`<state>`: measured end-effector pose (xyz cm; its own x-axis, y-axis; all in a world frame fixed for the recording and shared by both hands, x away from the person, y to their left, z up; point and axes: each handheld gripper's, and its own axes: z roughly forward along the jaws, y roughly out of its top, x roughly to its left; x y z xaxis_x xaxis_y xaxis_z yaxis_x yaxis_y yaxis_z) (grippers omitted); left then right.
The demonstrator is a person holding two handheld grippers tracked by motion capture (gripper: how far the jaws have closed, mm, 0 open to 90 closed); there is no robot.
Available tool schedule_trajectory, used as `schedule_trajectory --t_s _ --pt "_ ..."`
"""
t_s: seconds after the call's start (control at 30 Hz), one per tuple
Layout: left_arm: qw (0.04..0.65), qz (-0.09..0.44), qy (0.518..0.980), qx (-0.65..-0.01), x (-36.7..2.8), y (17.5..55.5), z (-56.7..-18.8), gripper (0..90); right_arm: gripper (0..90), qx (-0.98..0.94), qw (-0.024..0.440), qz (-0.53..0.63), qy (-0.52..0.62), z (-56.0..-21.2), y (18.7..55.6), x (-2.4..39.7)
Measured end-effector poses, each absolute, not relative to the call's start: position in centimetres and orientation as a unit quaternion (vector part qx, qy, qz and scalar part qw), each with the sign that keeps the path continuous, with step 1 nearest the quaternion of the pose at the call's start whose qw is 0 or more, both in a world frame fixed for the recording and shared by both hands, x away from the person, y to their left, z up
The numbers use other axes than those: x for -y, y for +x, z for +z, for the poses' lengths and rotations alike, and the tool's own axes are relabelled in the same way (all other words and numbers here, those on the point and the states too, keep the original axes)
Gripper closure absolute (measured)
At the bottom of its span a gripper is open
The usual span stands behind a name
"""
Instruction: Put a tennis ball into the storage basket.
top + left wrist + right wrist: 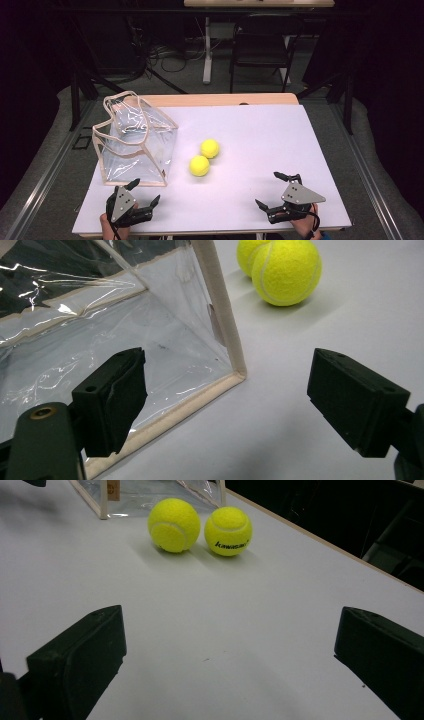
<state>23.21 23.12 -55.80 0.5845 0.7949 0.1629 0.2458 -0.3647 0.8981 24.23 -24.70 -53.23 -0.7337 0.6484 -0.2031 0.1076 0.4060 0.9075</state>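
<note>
2 yellow balls [204, 157] sit side by side mid-table, just right of the clear bag [134, 142]. Left gripper [144, 194] is released, jaws wide, at the bag's near corner. Right gripper [274, 190] is released too, empty, well apart from the balls, on the white table [260, 140].

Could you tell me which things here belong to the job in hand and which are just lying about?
Job in hand: clear bag; near tennis ball; far tennis ball; left gripper and right gripper, both open.

Lying about: folding chair; floor cables.
</note>
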Motion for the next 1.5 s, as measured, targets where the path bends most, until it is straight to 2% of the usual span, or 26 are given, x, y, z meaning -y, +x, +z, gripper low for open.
schedule_trajectory --t_s 0.43,1.5 --pt "0.448 0.302 0.770 -0.340 -23.1 23.2 -55.8 16.2 0.0 -0.795 0.279 0.476 0.252 -53.0 24.8 23.9" --pt "0.448 0.304 0.770 -0.339 -23.1 23.2 -55.8 16.3 0.0 -0.839 0.207 0.443 0.240 -51.8 28.6 18.8"
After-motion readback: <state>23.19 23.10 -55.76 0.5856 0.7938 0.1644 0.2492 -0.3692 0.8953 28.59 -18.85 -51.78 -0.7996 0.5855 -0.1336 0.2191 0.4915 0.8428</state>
